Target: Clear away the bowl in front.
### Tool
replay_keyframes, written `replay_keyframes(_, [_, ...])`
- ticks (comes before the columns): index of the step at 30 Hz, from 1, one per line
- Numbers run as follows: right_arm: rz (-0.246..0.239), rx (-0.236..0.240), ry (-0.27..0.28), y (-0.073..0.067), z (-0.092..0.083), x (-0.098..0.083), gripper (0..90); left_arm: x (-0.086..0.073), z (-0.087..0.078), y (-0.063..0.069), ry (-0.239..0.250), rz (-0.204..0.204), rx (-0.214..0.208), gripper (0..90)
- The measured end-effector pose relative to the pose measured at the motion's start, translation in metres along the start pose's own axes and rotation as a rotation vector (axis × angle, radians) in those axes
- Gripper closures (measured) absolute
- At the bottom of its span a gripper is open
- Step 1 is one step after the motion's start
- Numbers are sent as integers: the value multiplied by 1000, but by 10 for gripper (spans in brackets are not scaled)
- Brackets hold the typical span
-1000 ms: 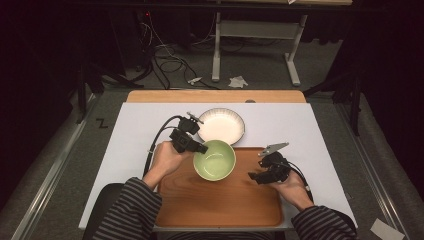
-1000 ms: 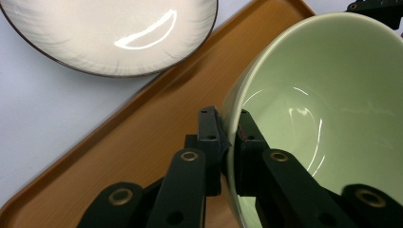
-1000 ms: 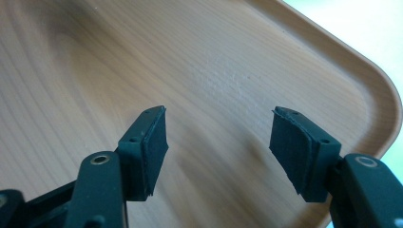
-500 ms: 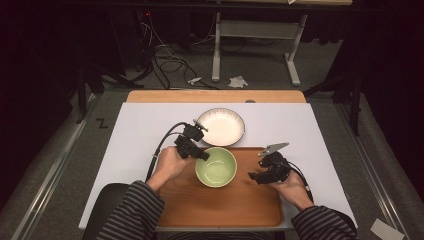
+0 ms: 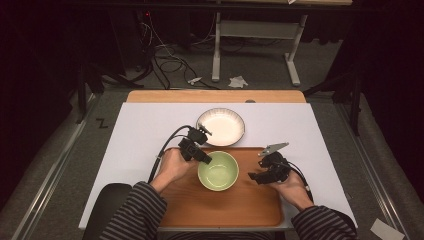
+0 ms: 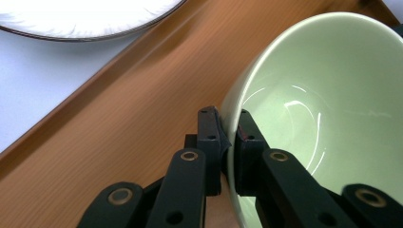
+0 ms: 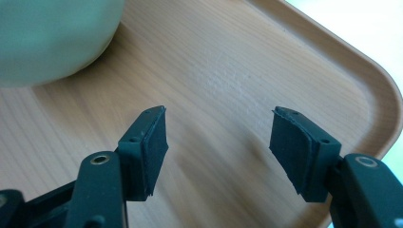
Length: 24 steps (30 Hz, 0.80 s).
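Dark floor with loose cables and a grey stand frame lies beyond the surface (image 5: 150, 130), which is covered in white with a strip of bare wood along its far edge. On it we see a wooden tray (image 5: 225, 210) at the near side and a white plate (image 5: 221, 126) just past the tray's far rim. A green bowl (image 5: 218, 171) sits on the tray, toward its far edge and about midway across. Our left gripper (image 5: 206, 159) comes in from the left, and its jaws are clamped on the bowl's near-left rim: in the left gripper view one black jaw presses the outside wall and the other the inside of the bowl (image 6: 323, 104), with the tray (image 6: 119, 118) and the edge of the plate (image 6: 85, 19) behind. Our right gripper (image 5: 254, 177) hovers over the right part of the tray, just beside the bowl but apart from it. In the right gripper view its jaws stand wide apart with nothing between them, above the bare wood of the tray (image 7: 228, 71), and the bowl's outer wall (image 7: 52, 38) shows at the upper left. Striped sleeves cover both forearms.
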State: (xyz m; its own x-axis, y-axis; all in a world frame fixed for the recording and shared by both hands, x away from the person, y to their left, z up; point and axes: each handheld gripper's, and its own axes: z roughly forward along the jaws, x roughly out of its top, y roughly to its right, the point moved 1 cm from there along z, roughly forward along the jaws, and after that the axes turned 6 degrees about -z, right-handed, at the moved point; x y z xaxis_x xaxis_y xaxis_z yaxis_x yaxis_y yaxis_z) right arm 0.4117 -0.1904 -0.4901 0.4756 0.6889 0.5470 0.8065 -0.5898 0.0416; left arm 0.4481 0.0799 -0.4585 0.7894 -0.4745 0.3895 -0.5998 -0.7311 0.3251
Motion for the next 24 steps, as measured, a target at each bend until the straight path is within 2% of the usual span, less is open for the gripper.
replay_keyframes(7, [10, 0, -3, 0, -1, 0, 387, -2, 6, 0, -16, -6, 1, 845])
replay_keyframes(10, [0, -1, 0, 0, 0, 0, 386, -4, 6, -3, -10, -21, -8, 845])
replay_keyframes(24, [1, -2, 0, 0, -1, 0, 386, -8, 5, -3, 17, -29, 16, 845])
